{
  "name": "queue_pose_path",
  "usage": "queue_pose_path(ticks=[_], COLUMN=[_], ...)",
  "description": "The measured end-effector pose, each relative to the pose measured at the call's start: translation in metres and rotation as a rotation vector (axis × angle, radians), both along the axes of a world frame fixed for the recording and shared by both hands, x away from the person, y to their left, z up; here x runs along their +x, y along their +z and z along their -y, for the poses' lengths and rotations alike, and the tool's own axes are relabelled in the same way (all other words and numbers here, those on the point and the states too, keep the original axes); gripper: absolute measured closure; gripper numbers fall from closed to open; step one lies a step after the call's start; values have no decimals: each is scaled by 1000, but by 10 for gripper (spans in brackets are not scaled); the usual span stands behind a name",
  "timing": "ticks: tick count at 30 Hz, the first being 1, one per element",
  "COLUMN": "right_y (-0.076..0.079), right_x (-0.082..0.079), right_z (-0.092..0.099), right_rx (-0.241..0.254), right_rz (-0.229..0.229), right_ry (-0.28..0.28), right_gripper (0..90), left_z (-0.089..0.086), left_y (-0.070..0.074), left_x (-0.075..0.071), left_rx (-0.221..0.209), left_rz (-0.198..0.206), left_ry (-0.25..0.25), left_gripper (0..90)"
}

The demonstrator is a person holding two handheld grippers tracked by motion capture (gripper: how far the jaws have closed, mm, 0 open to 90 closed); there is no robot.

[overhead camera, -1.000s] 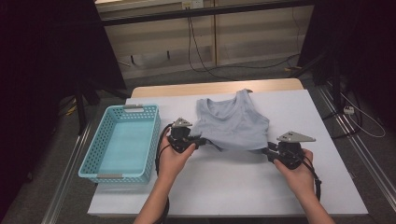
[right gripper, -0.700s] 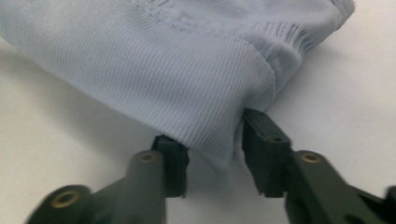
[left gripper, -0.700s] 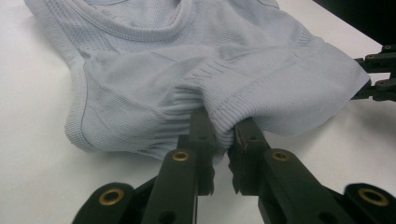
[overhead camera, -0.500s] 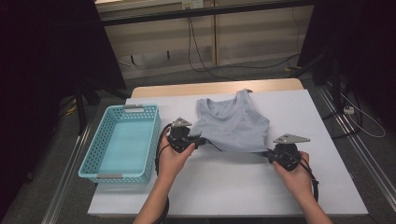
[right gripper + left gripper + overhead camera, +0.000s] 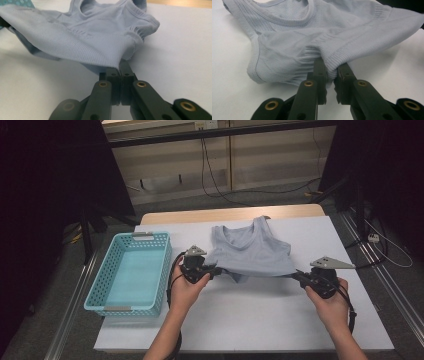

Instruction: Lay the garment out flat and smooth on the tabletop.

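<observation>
White table [image 5: 260, 320] mid-frame, dark room and cables above, blue basket [image 5: 131, 272] at left. Pale grey ribbed tank top [image 5: 252, 252] at centre, hem pinched by left gripper [image 5: 216, 270] and right gripper [image 5: 299, 276].

Two bare arms come in from the bottom of the high view. The left hand [image 5: 184, 287] holds the left gripper [image 5: 214, 270], which points to the right. The right hand [image 5: 327, 302] holds the right gripper [image 5: 299, 276], which points to the left. The two hands are well apart and about level with each other. Each gripper has a grey plate on top and a black cable hanging by the wrist. In the gripper views, both pairs of black jaws are pinched tight on the ribbed edge of a pale blue top [image 5: 250, 252].
</observation>
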State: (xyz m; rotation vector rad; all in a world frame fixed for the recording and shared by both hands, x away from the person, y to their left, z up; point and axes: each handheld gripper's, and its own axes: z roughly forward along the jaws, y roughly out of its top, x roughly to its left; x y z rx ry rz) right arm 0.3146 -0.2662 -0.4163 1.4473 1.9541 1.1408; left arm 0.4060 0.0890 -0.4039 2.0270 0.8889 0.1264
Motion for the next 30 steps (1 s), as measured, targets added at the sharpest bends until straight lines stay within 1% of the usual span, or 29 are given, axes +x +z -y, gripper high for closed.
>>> queue_pose_path(ticks=[2,3,4,6,8,10,11,13,15,20,21,23,25,27,30], right_y=[-4,-5,-7,-7,-6,-7,-7,-9,-10,-7,-6,-5,-3,-2,-2], right_x=[1,1,1,1,1,2,2,3,3,3,3,3,3,3,4], right_z=[-3,-5,-6,-10,-13,-15,-17,-18,-19,-20,-20,-22,-25,-27,-29], right_rx=[-6,-6,-9,-7,-7,-5,-13,-21,-32,-53,-52,-52,-63,-72,-79], right_rz=[-12,-20,-25,-23,-25,-24,-25,-27,-19,21,36,51,66,71,81], right_ry=[13,17,27,35,54,62,62,66,64,66,75,84,92,99,101], right_gripper=[874,845,813,735,667,579,543,498,452,409,408,409,444,479,502], left_z=[0,0,0,0,1,1,1,1,2,4,4,4,4,5,6], left_y=[0,-1,-1,-1,-2,-2,-2,-2,-2,-5,-5,-6,-7,-8,-8], left_x=[0,0,0,0,0,0,0,-1,-1,-1,-1,0,0,0,0], left_rx=[9,9,6,8,9,6,7,10,10,12,13,12,14,15,17], left_rz=[-1,-4,-10,-9,-10,-11,-12,-14,-16,-19,-21,-24,-24,-25,-24], left_ry=[-3,-2,-5,-3,-3,1,0,-5,-8,-12,-14,-17,-21,-23,-24], left_gripper=[807,807,806,806,806,805,805,805,804,799,796,791,786,781,762])
